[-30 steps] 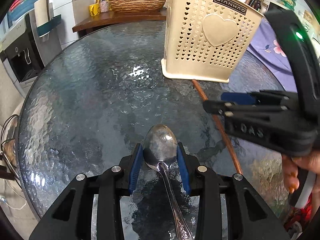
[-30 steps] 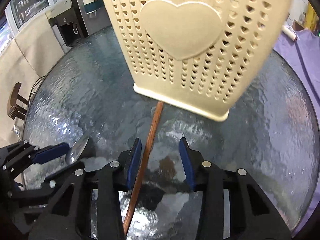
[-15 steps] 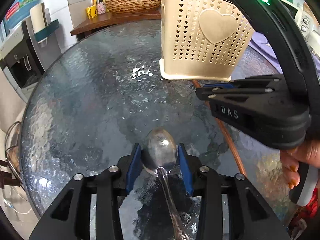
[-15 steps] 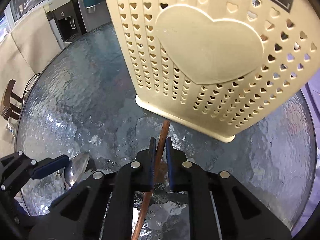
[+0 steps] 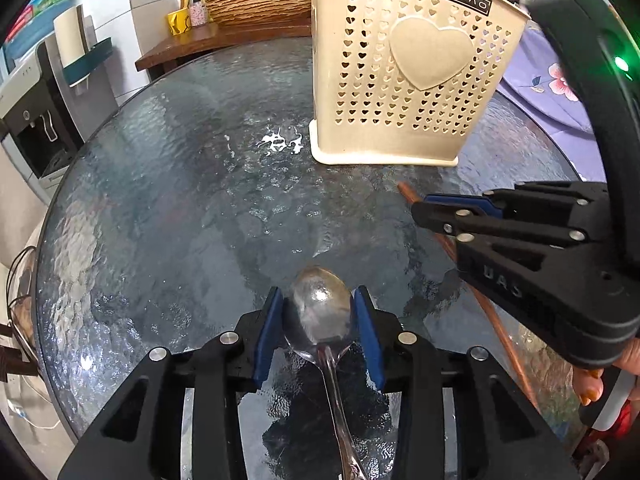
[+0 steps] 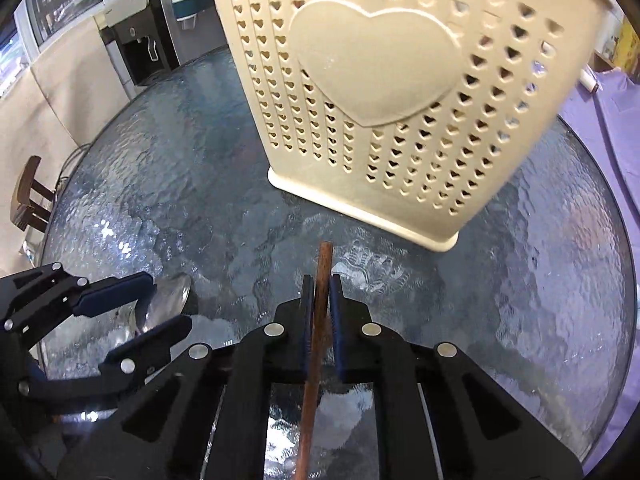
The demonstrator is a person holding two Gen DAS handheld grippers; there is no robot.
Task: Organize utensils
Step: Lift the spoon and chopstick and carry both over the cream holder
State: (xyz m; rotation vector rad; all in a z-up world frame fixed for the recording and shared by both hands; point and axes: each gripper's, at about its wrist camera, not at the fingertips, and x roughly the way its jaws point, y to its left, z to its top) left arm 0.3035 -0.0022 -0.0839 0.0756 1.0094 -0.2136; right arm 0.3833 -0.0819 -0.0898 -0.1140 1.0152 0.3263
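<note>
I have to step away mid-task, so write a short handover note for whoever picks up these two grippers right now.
Left gripper: jaws around the spoon bowl, which lies on the glass table; a firm grip is not clear.
Right gripper: jaws shut on the chopstick, tip pointing at the caddy.
Caddy stands upright just ahead; utensils already poke out of its top.
Done: chopstick grasped.
Left: drop the chopstick in the caddy, then secure and lift the spoon and put it in too.

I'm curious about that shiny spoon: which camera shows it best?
The left wrist view: the spoon lies bowl-up between the left gripper jaws, with its handle running toward the camera. The right wrist view catches only part of its bowl, off at the left.
</note>
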